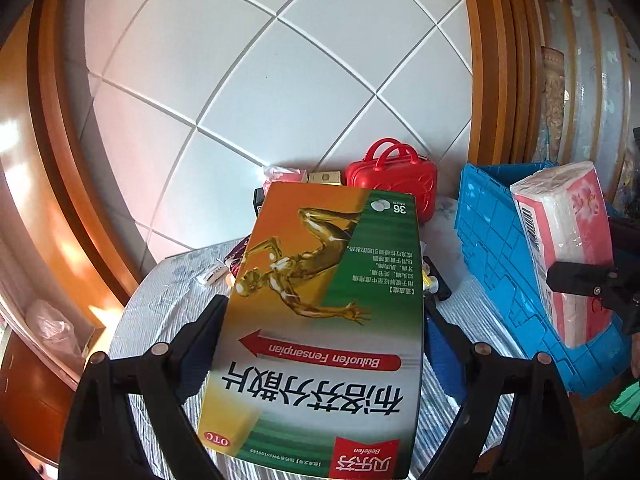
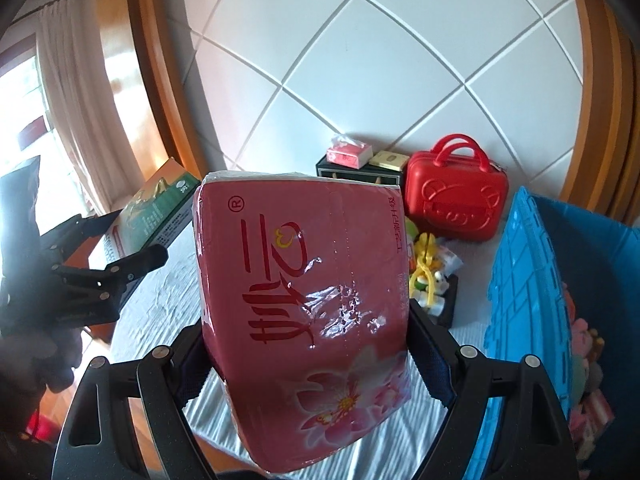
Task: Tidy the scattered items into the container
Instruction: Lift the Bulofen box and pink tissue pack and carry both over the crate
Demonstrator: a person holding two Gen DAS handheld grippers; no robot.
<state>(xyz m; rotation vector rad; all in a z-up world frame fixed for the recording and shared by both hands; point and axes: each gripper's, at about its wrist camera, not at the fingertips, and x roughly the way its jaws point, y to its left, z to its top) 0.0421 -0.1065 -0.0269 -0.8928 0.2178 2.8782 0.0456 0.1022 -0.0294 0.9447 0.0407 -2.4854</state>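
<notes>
Filling the lower centre, a flat orange-and-green cardboard medicine box (image 1: 320,320) sits clamped lengthwise in the left gripper (image 1: 324,344); the right gripper (image 2: 308,360) grips a pink plastic-wrapped tissue pack (image 2: 304,292), nearer the blue ribbed plastic crate (image 2: 524,300) at right

Orange-green medicine box (image 1: 320,320), pink floral tissue pack (image 2: 304,304), blue ribbed crate (image 1: 504,256), red case (image 2: 456,196).

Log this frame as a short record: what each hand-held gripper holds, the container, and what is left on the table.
left hand-held gripper: shut on medicine box, lifted
right hand-held gripper: shut on pink tissue pack, lifted
container: blue crate, on the right, some items inside
left on table: red mini suitcase, toy set
</notes>
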